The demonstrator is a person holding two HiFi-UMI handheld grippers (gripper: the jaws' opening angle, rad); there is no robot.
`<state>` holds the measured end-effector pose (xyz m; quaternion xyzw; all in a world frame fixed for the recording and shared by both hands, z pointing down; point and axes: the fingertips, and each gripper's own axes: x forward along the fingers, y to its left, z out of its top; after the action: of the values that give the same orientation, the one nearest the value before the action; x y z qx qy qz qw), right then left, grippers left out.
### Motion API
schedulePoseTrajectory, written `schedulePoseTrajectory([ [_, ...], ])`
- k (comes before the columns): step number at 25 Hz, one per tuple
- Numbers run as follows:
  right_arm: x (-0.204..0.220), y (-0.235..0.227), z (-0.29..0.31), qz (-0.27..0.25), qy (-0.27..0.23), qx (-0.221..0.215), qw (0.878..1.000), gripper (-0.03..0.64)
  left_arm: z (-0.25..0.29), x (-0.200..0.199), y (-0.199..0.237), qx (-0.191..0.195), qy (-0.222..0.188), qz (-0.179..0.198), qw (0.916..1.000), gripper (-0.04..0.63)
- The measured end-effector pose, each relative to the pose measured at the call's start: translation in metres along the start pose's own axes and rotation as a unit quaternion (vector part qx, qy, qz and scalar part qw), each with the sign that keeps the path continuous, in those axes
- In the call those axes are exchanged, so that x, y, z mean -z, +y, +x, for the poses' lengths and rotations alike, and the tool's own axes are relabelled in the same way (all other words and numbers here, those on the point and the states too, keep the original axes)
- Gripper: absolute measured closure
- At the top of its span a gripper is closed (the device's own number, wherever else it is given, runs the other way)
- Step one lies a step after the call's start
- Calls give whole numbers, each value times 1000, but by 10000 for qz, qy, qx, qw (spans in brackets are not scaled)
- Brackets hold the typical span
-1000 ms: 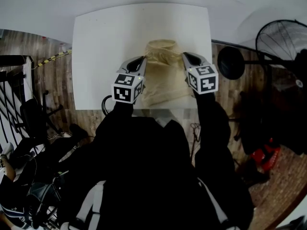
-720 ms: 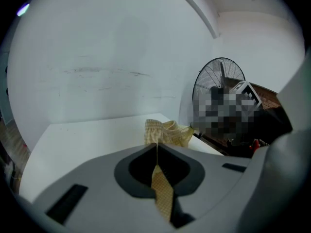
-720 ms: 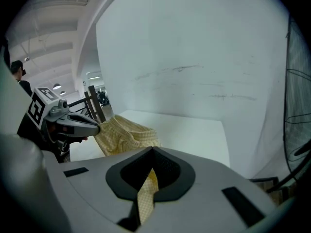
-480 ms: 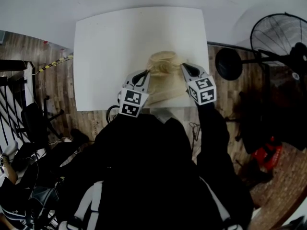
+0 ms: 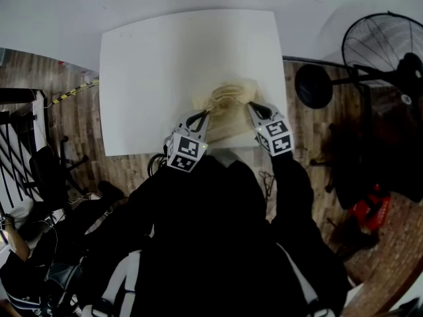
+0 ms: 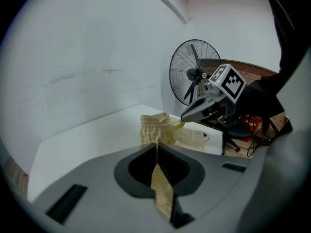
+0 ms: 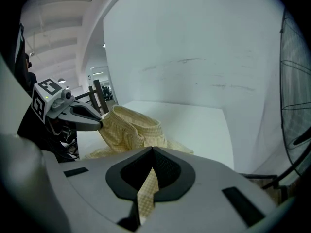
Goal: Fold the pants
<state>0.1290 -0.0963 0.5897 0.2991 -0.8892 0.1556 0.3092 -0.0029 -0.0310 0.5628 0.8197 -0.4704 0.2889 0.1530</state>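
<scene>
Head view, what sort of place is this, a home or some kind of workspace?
Probably a workshop or lab rather than a home: a bare white table on plank flooring, with a large floor fan beside it.

The pants (image 5: 228, 105) are pale yellow with a fine check, the table (image 5: 152, 71) white, the fan (image 5: 380, 45) black.

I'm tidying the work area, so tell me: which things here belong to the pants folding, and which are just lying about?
In the job: pants, pinched by left tongs and right tongs; white table under them.
Lying about: standing fan; red item on the floor.
</scene>
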Motion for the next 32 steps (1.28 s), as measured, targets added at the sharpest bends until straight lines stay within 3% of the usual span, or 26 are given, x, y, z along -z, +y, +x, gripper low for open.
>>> schedulePoseTrajectory([
  [18,50,10,5,48,560,-162,9983,612,10,45,-27,541,641,474,9953,584],
  [26,74,12,11,202,921,-277,9952,612,17,75,-42,974,1130,433,9879,584],
  [32,82,13,9,385,1039,-371,9932,612,14,83,-48,1164,1235,226,9852,578],
])
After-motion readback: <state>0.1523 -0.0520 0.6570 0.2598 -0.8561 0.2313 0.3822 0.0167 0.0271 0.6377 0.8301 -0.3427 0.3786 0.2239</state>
